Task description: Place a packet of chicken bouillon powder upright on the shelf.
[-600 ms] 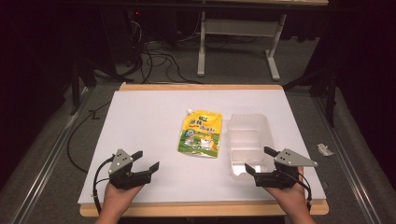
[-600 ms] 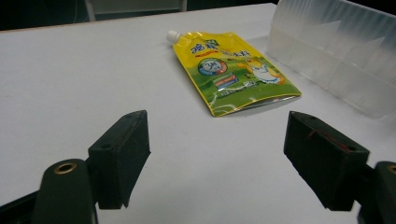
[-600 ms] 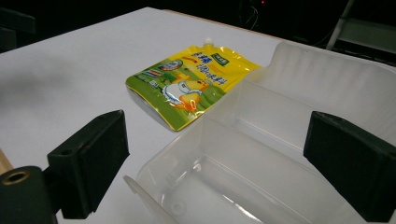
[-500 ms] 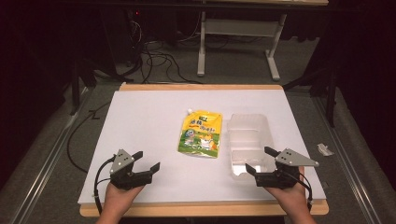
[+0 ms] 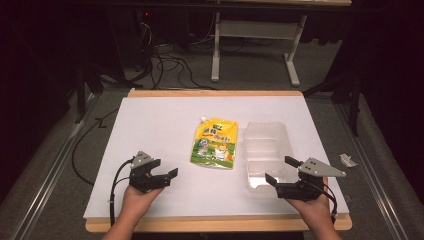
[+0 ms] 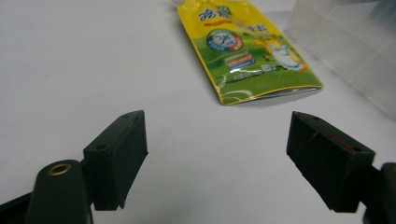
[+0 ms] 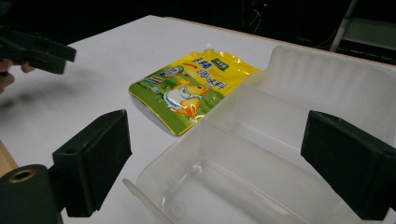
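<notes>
high view: white table [image 5: 150, 130], yellow-green spout pouch [image 5: 215, 143] lying flat near the middle, clear plastic tray [image 5: 266, 150] just beside it on the right. left gripper [image 5: 167, 176] near the front edge, jaws wide apart, holding nothing; right gripper [image 5: 281, 170] also wide open and empty, poised at the tray's near end. floor cables [image 5: 165, 55] beyond. right gripper view: inside of the tray, its divider, pouch's white spout [image 7: 208, 47].

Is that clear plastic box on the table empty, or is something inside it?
Empty. The clear plastic box has no lid on, and its bare bottom shows through in the right gripper view. The yellow pouch lies flat beside it on the table.
</notes>
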The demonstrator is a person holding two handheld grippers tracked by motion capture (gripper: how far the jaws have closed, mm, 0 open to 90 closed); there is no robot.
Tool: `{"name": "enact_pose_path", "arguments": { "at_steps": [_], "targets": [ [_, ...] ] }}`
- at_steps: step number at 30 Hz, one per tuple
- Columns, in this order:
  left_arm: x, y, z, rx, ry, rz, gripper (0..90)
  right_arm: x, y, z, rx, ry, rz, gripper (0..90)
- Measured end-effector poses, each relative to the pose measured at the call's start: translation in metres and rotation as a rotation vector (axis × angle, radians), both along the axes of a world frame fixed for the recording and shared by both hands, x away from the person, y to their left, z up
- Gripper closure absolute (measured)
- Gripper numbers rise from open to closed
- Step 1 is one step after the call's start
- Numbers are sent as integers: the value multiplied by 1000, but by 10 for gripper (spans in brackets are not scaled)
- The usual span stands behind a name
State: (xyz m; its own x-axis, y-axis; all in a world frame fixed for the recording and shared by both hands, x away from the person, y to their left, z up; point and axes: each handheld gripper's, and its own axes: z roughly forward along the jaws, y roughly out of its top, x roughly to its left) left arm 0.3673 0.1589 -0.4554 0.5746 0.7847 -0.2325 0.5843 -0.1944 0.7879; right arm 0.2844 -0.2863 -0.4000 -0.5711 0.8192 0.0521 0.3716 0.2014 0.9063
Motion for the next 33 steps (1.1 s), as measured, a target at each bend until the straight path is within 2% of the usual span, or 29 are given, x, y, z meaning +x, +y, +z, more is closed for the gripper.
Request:
{"name": "enact_pose_path", "arguments": {
  "at_steps": [2,3,4,7,11,13,17,19,20,23,25,28,29,33],
  "targets": [
    [9,-8,-4,7,18,-2,220,0,0,0,-4,3,1,94],
    [20,-16,-8,10,39,-10,228,1,-1,-1,1,10,-1,95],
    [20,-16,-8,10,39,-10,230,2,-1,-2,-1,9,3,97],
    [35,-26,-14,-20,71,-9,247,1,-1,-2,-1,14,7,107],
    [51,-40,-20,-19,107,-7,266,0,0,-1,-4,6,13,111],
    [58,-45,-22,-42,117,-1,280,-1,1,-1,-7,9,14,112],
    [72,-61,-24,-39,118,9,264,0,2,-2,-14,4,32,124],
    [75,-63,-25,-37,122,13,263,-1,3,-2,-13,10,29,124],
    [81,-66,-26,-49,131,10,260,-2,4,-2,-20,1,35,125],
    [85,-69,-26,-71,147,15,253,-2,4,-2,-25,3,36,125],
    [87,-68,-26,-121,182,7,254,-2,5,-2,-27,2,37,126],
    [85,-71,-27,-138,187,5,271,-2,5,-3,-31,0,40,129],
    [84,-70,-28,-162,200,0,305,-3,5,-3,-33,-1,42,130],
    [82,-70,-30,-179,202,3,367,-3,6,-2,-40,1,40,134]
  ]
}}
